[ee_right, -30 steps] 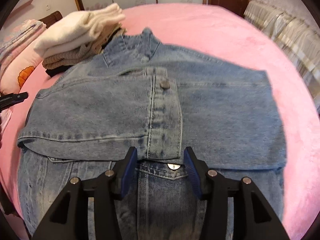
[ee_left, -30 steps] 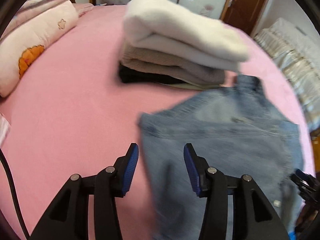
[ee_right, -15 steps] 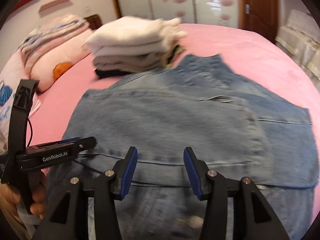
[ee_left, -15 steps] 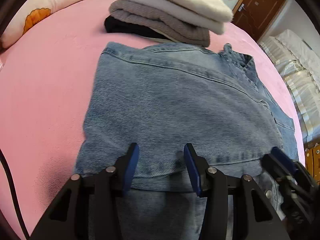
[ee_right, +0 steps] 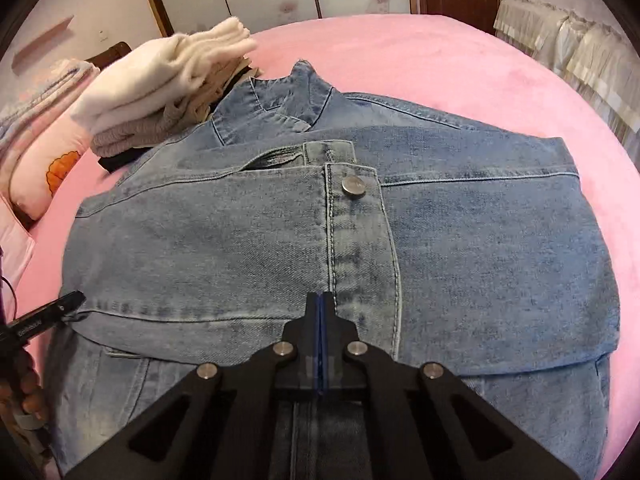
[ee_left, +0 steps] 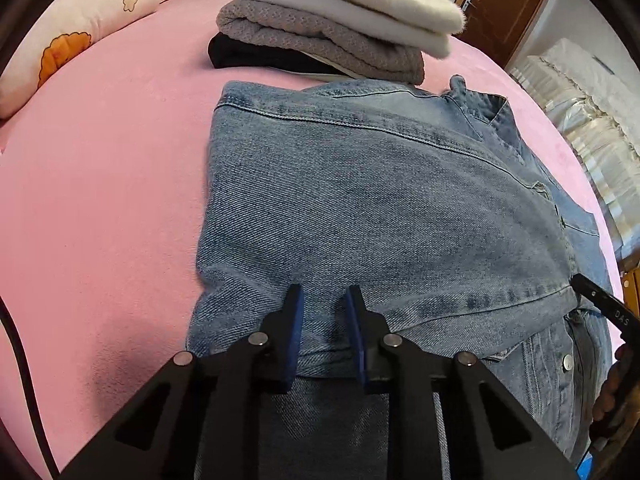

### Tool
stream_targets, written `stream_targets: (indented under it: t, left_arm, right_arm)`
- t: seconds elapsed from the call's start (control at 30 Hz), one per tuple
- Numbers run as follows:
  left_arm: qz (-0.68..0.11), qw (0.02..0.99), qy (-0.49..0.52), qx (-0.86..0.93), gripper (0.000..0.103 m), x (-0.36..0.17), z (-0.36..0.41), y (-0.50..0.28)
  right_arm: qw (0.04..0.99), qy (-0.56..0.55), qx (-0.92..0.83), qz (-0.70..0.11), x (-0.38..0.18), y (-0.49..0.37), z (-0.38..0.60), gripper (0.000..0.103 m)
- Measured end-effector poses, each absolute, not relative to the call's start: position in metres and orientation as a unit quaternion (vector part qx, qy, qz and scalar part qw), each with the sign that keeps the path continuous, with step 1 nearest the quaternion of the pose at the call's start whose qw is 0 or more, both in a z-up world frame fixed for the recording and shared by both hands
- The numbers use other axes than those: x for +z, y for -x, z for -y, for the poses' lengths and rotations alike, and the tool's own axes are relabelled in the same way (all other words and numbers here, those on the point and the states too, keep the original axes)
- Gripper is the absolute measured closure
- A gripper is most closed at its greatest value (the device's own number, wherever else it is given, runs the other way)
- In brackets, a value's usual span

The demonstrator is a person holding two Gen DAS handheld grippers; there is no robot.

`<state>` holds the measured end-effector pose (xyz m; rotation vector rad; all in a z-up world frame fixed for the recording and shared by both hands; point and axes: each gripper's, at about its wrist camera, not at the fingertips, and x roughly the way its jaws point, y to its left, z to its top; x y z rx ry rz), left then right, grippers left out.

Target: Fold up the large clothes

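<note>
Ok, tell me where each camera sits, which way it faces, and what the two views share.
Left wrist: rides the left gripper, angled down over the near left edge of the denim jacket; its jaws are closing around the denim; the right gripper pokes in at right.
Right wrist: rides the right gripper, jaws together, angled down at the jacket's cuff button; a hand shows at left.
Shared: jacket, pink bed, folded stack.

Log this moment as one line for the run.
denim jacket: sleeves folded in, flat on bed | left gripper: closing over sleeve edge | right gripper: shut at cuff
</note>
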<state>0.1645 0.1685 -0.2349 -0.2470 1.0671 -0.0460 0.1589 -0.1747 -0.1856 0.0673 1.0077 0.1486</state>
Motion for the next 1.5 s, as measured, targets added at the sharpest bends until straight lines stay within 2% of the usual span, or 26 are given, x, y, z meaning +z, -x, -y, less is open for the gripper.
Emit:
stream_targets:
  t: [0.1, 0.2, 0.27, 0.33, 0.37, 0.83, 1.0, 1.2, 1.33, 1.5]
  left_arm:
    - [-0.513, 0.850, 0.116, -0.020, 0.080, -0.231, -0.167, -0.166]
    - [-0.522, 0.846, 0.107, -0.020, 0.066, -0.221, -0.161, -0.167]
    - [-0.517, 0.850, 0.099, -0.018, 0.040, -0.210, -0.157, -0.163]
    - [-0.504, 0.859, 0.090, -0.010, 0.024, -0.195, -0.153, -0.157]
    - [-0.496, 0.864, 0.082, -0.002, 0.020, -0.187, -0.151, -0.153]
    - [-0.447, 0.893, 0.063, 0.002, 0.018, -0.077, -0.127, -0.077]
    - [-0.418, 0.906, 0.062, -0.005, 0.012, -0.043, -0.116, -0.042]
    - [-0.390, 0.920, 0.039, -0.003, 0.012, -0.016, -0.098, 0.003]
    - [-0.386, 0.922, 0.035, -0.014, 0.012, -0.017, -0.095, 0.031]
    - [-0.393, 0.918, 0.037, -0.024, 0.012, -0.043, -0.106, 0.063]
  right_arm:
    - [0.875, -0.008, 0.060, -0.480, -0.184, -0.155, 0.163, 0.100]
    - [0.874, -0.022, 0.066, -0.481, -0.176, -0.149, 0.160, 0.100]
    - [0.873, -0.039, 0.070, -0.481, -0.169, -0.147, 0.165, 0.100]
    - [0.875, -0.045, 0.071, -0.477, -0.161, -0.143, 0.167, 0.099]
    - [0.877, -0.044, 0.069, -0.473, -0.155, -0.139, 0.168, 0.099]
    - [0.902, -0.093, 0.057, -0.419, -0.061, -0.065, 0.201, 0.098]
    - [0.911, -0.107, 0.054, -0.395, -0.035, -0.035, 0.214, 0.082]
    - [0.923, -0.102, 0.055, -0.368, -0.009, 0.004, 0.226, 0.077]
    - [0.927, -0.092, 0.059, -0.359, -0.005, 0.032, 0.234, 0.065]
    - [0.924, -0.083, 0.074, -0.367, -0.020, 0.062, 0.253, 0.062]
